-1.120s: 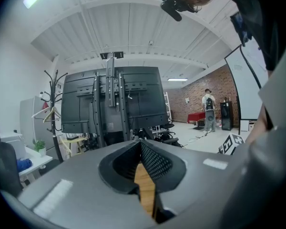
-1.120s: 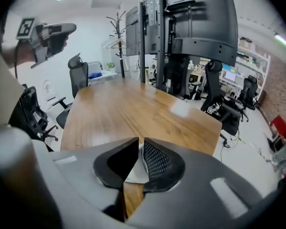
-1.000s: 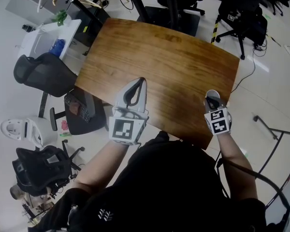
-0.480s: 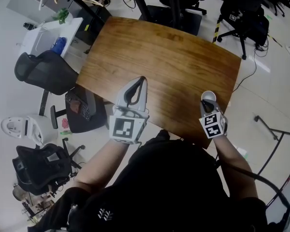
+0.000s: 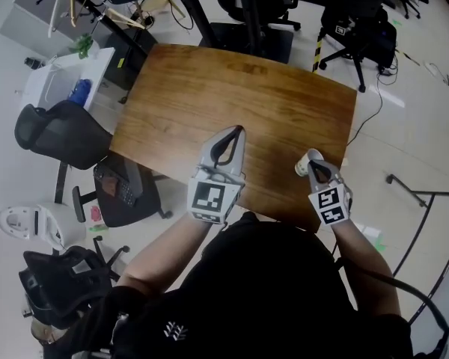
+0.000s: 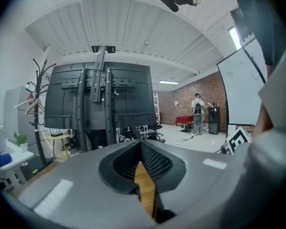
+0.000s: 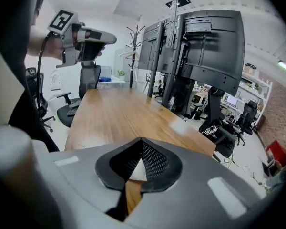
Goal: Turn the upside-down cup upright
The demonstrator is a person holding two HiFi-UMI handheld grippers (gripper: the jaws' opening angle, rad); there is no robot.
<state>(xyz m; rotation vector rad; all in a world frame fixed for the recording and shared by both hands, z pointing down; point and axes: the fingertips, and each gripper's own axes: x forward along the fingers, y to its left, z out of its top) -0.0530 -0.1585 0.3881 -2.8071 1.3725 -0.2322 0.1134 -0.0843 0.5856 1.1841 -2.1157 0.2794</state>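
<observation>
1. While the left gripper (image 5: 236, 129) hangs over the near middle of the wooden table (image 5: 209, 88), its jaws are pressed together on nothing. Only wood grain shows through the gap behind the tips.
2. Right of it, near the table's front right corner, the white cup (image 5: 306, 164) sits tilted and appears lifted off the wood. Its round end faces leftward, and I cannot tell whether that end is the mouth or the base.
3. Farthest right, the right gripper (image 5: 315, 168) has just been closing its jaws, and they now pinch a thin sliver of white cup wall between the pads.
4. It looks like a light, thin-walled disposable cup, so weight should be no trouble. The wall probably flexes or creases under a hard squeeze, and its smooth surface could let it swivel in the pinch.
5. An edge pinch, one pad inside and one outside, seems the sensible hold, since the rim is likely the stiffest part. Clamping across the body would risk crushing it.
</observation>
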